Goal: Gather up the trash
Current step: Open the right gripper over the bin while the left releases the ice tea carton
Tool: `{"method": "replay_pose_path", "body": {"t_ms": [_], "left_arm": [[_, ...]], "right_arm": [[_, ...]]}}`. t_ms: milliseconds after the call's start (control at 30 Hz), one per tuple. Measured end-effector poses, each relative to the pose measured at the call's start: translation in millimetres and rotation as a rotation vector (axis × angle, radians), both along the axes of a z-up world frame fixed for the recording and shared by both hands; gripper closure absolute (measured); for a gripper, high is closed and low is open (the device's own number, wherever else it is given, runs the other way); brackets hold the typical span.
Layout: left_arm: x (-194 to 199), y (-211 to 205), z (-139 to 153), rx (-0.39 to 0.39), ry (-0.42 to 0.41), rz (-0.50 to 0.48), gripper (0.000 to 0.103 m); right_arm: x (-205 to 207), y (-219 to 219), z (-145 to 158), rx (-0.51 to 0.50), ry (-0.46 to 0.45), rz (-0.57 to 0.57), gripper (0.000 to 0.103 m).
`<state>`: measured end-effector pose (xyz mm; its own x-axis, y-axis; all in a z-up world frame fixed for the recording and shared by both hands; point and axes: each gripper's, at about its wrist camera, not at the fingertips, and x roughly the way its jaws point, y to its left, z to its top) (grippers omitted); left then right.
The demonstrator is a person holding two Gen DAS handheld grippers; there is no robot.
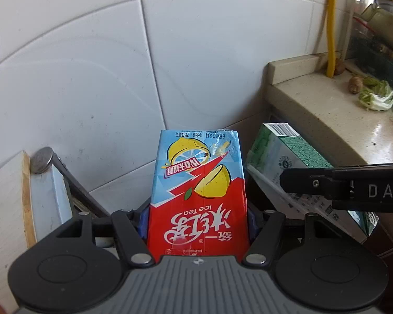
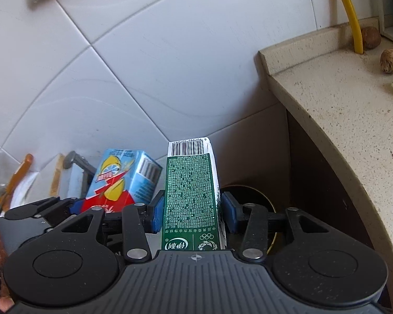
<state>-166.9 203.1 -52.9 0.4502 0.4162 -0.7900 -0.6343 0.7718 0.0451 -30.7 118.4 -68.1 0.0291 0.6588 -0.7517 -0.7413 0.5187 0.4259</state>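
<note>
two cartons: both lifted before the white tiled wall [image 1: 91, 65]
your left gripper [image 1: 197, 225]: fingers pinching the ice tea carton [image 1: 196, 188]
your right gripper [image 2: 192, 214]: blue pads [image 2: 157, 214] clamping the green milk carton [image 2: 191, 191] beside the stone counter [image 2: 340, 110]

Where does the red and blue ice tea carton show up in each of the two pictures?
Left wrist view: the red and blue ice tea carton fills the lower centre, clamped in the left tongs.
Right wrist view: it sits lower left, beside the green and white milk carton.
Shared landmark: the yellow pipe at the speckled counter.
</note>
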Motion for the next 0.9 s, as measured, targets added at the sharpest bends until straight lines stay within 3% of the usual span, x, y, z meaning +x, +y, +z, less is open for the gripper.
{"method": "replay_pose_path", "body": {"t_ms": [500, 800, 900], "left_arm": [[14, 20, -25, -0.043, 0.093, 0.029, 0.04], [20, 15, -22, -0.03, 0.105, 0.014, 0.038], [25, 12, -20, -0.01, 0.109, 0.008, 0.033]], "right_arm": [[22, 16, -28, -0.06, 0.041, -0.04, 0.044], [26, -5, -13, -0.031, 0.044, -0.061, 0.041], [30, -15, -8, -0.021, 0.046, -0.074, 0.041]]}}
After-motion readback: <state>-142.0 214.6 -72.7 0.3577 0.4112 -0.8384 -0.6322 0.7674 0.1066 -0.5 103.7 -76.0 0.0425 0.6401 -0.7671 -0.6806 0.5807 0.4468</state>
